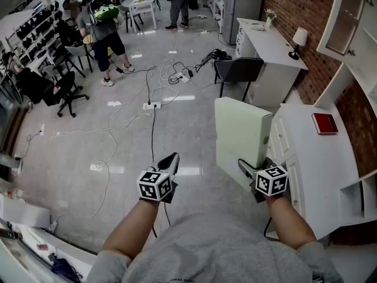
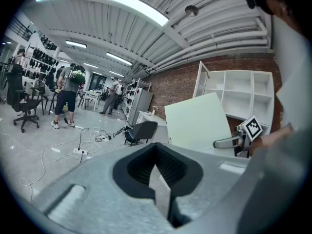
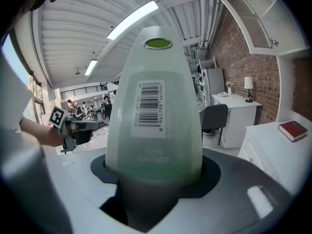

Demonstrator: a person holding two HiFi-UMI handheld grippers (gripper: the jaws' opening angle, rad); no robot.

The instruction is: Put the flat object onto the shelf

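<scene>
Work looks half done: the right gripper (image 1: 247, 168) squeezes the flat green box (image 1: 240, 135), up in the air, left of the white shelf (image 2: 242, 92). The left gripper (image 1: 172, 159) is closed, empty.

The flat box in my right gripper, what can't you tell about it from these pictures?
- flat box, lower corner: hidden behind the right gripper, head view.
- Print under its barcode: blurred, right gripper view.
- Its gripped end: sunk out of sight between the jaws, right gripper view.
</scene>
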